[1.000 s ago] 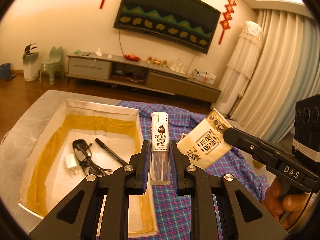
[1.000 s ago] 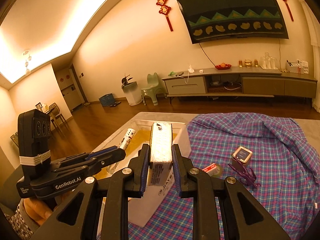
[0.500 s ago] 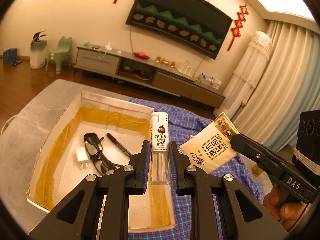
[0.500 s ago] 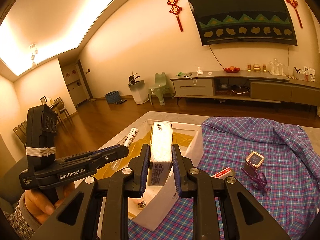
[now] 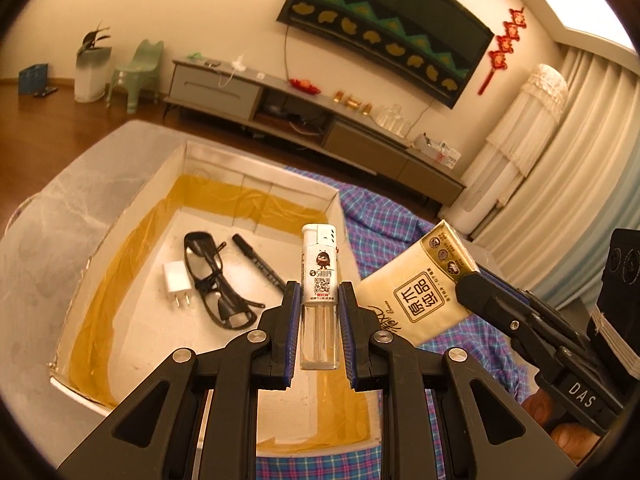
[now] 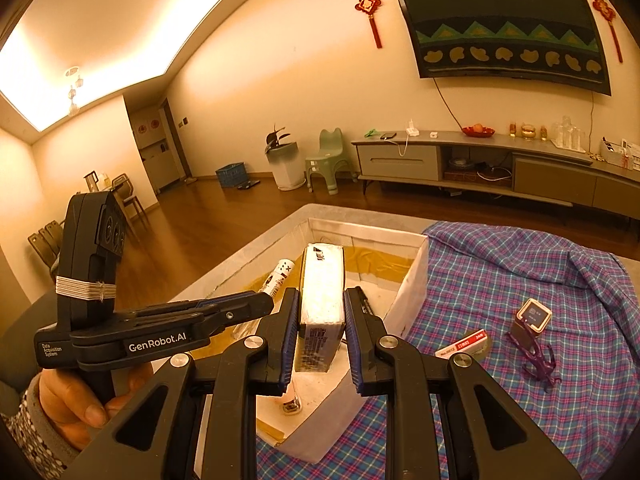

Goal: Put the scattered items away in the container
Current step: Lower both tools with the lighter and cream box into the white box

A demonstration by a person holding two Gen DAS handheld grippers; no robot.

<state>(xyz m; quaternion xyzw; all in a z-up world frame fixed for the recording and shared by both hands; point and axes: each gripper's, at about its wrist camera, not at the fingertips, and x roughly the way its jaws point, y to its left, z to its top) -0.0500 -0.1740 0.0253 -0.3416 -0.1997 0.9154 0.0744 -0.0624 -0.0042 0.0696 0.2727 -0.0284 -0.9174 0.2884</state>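
My left gripper [image 5: 319, 292] is shut on a white and clear lighter [image 5: 318, 256], held upright over the near right part of the white cardboard box [image 5: 256, 168]. Black glasses [image 5: 212, 280], a black marker [image 5: 258, 262] and a white charger plug [image 5: 176, 280] lie on the box floor. My right gripper [image 6: 322, 304] is shut on a cream tissue pack [image 6: 322, 280], held edge-up above the box's right wall [image 6: 408, 292]. In the left wrist view the tissue pack [image 5: 424, 280] hangs just right of the lighter.
On the blue plaid cloth [image 6: 500, 272] right of the box lie a red-and-white small box [image 6: 464, 342], a purple hair claw [image 6: 536, 356] and a small square item [image 6: 534, 314]. The box stands on a grey table [image 5: 72, 208]. A hand [image 6: 76, 404] holds the left gripper.
Both grippers have moved forward and a little down over the box, each still shut on its item. The box fills more of both views.
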